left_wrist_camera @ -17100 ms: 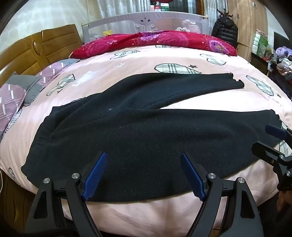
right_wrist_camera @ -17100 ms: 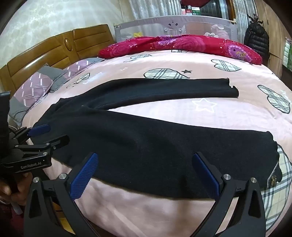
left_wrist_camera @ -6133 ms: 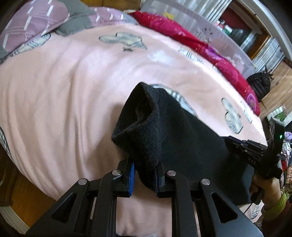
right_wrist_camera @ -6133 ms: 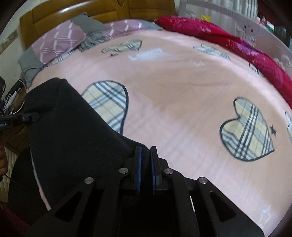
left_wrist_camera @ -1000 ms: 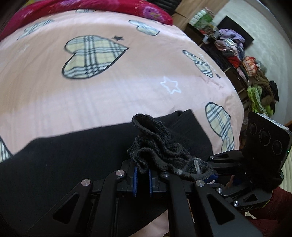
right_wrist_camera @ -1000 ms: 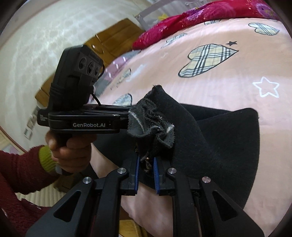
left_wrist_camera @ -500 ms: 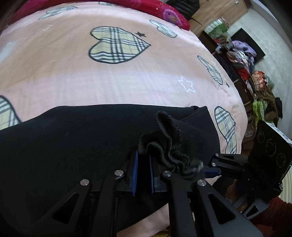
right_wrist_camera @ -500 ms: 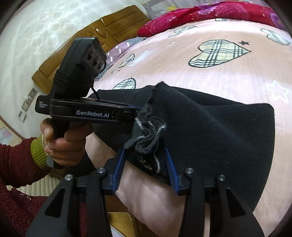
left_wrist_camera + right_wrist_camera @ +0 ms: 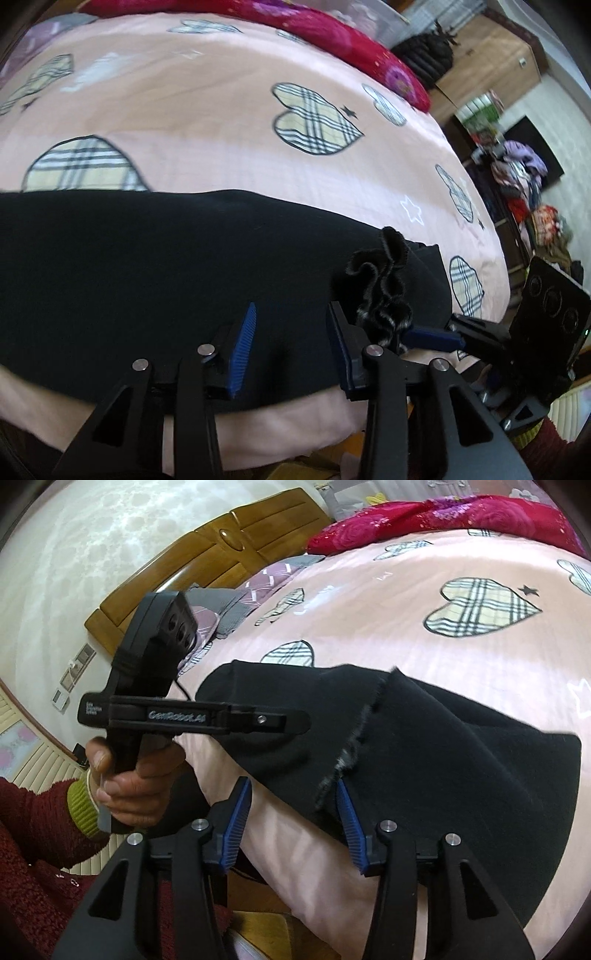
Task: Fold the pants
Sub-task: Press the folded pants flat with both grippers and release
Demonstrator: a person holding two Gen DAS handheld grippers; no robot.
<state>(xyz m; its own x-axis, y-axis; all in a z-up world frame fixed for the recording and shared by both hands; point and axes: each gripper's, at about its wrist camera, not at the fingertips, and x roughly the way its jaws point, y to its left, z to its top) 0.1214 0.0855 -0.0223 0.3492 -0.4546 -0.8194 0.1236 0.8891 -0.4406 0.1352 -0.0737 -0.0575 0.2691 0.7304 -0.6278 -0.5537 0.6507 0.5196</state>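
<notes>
The black pants [image 9: 155, 251] lie folded along the near edge of the pink bed [image 9: 221, 155]; they also show in the right wrist view [image 9: 443, 738]. My left gripper [image 9: 291, 343] is open over the pants, with a crumpled cuff edge [image 9: 380, 280] standing up just right of its right finger. My right gripper [image 9: 291, 823] is open at the bed edge, the frayed cuff edge [image 9: 351, 749] lying between its fingers. The right gripper also shows at the right of the left wrist view [image 9: 480, 332]. The left gripper appears in the right wrist view [image 9: 266, 720], held in a hand.
A red floral quilt [image 9: 295, 33] lies along the far side of the bed. Pillows [image 9: 255, 590] and a wooden headboard [image 9: 221, 550] are at the left. A cabinet and piled clothes [image 9: 517, 170] stand beyond the bed's right end.
Both grippers have opened and let go of the pants cuffs. The fabric has dropped onto the layer beneath, and both grippers have drawn back slightly.
</notes>
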